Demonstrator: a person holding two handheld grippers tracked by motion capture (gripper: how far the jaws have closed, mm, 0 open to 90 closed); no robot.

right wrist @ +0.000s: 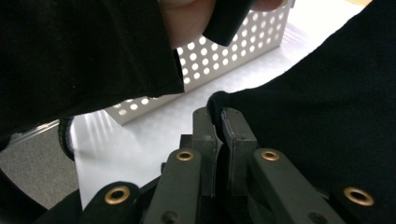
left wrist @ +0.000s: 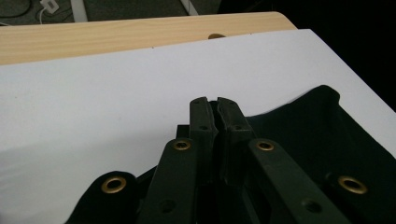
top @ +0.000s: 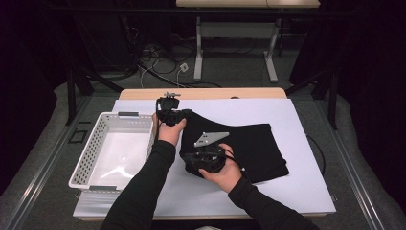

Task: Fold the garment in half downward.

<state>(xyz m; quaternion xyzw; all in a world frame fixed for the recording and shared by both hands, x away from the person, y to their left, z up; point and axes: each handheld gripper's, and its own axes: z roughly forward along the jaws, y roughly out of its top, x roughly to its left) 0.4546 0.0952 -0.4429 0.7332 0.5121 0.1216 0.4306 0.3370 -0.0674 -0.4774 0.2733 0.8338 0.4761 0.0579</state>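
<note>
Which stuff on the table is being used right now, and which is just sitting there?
In use:
- black cloth, pinched at two edges
- left gripper, shut on the cloth
- right gripper, shut on the cloth

Just sitting there:
- white basket, beside the cloth
- white mat under the cloth
- wooden table

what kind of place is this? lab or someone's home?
Most likely a lab recording station, not a home: a white mat covers a wooden table, black curtains hang around it, cables run loose on the carpet, and camera-carrying grippers handle a black cloth.
</note>
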